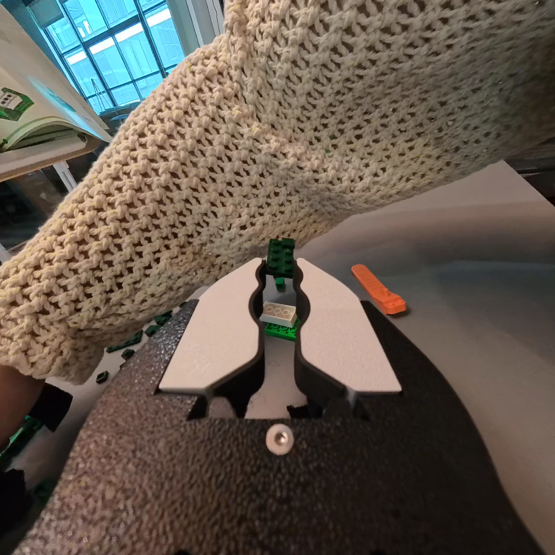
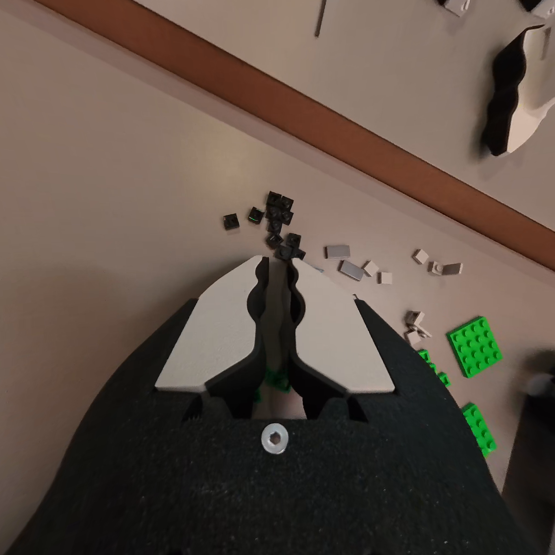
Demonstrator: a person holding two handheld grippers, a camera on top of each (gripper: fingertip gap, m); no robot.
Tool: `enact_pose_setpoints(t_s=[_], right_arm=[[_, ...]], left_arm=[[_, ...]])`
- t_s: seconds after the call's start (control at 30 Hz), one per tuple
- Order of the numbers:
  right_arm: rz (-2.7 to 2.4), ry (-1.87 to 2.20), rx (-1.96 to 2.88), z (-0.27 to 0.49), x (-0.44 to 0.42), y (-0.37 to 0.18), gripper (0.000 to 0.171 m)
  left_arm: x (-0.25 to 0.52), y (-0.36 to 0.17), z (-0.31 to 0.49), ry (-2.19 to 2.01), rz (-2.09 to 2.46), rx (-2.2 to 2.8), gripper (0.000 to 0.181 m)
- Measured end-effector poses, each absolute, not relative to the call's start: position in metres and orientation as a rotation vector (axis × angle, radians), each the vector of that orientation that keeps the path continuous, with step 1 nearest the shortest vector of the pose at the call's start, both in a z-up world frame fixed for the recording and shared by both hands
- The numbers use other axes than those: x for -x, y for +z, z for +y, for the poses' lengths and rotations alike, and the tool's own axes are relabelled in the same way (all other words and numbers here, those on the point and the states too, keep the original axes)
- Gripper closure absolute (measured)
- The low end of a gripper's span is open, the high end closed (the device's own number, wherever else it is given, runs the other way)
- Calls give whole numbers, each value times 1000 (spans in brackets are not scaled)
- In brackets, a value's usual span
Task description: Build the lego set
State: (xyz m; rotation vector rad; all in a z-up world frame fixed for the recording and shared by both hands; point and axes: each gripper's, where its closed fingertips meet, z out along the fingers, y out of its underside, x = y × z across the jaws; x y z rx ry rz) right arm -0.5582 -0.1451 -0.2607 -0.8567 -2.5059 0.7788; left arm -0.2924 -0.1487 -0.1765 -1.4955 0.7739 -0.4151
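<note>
The left hand-held gripper (image 1: pixel 280 265) is clamped at its tips on a dark green plate assembly (image 1: pixel 281 256), held clear of the surface (image 1: pixel 450 240), probably so that further parts can be pressed on. Below it, seen between the fingers, a white brick (image 1: pixel 278 313) sits on a bright green plate (image 1: pixel 282 330) on the surface. To the right of that white brick lies an orange brick separator (image 1: pixel 379 289); to its left, loose dark green pieces (image 1: pixel 141 333) are scattered beneath a cream knitted sleeve (image 1: pixel 270 135) that crosses the view. The right hand-held gripper (image 2: pixel 277 261) is narrow, its tips at a pile of small black plates (image 2: pixel 279 216); whether one is pinched cannot be told. Right of that pile lie grey tiles (image 2: pixel 338 251) and a bright green square plate (image 2: pixel 474 350), apparently sorted by colour for picking.
</note>
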Motion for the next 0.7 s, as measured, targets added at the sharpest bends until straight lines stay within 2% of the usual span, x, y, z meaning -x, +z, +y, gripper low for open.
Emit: enact_pose_setpoints(t_s=[0.5, 0.7], right_arm=[[-2460, 750, 801, -142, 560, -258, 164], [-2303, 937, 892, -132, 514, -209, 164]], left_arm=[[292, -177, -149, -413, 781, 1496, 165], [293, -177, -148, -416, 773, 1497, 165]])
